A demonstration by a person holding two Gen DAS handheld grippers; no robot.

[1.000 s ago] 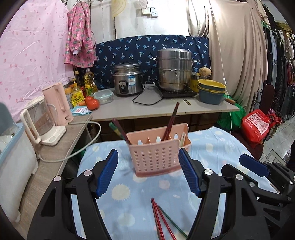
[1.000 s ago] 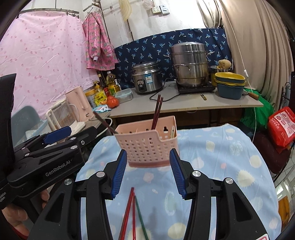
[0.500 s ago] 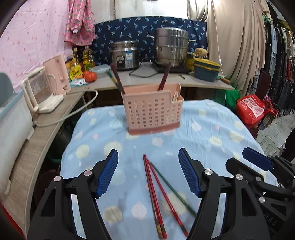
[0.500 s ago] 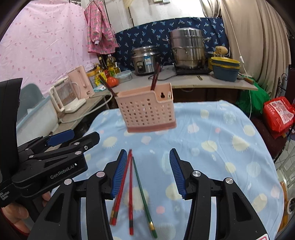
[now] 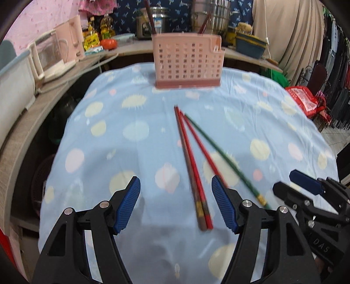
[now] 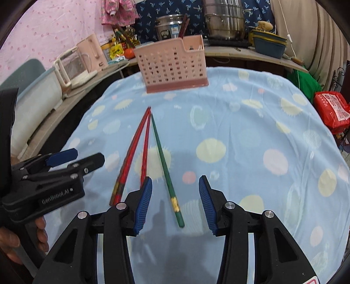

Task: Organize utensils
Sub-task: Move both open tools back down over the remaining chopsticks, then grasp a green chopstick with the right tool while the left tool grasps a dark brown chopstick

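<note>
Lived-in home kitchen corner; rice cooker, steel steamer pot, oil bottles on counter; hung clothing.

Two black plastic hand-held grippers: the left hand-held gripper and right hand-held gripper each have two arms with triangular cut-outs, silver screws, and ribbed blue fingertips. White "GenRobot.AI" lettering marks the left one's side.

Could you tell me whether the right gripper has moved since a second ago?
Yes. The right gripper has dropped toward the tablecloth: it framed the pink basket before, and now the green chopstick lies between its closing jaws, ungripped.
</note>
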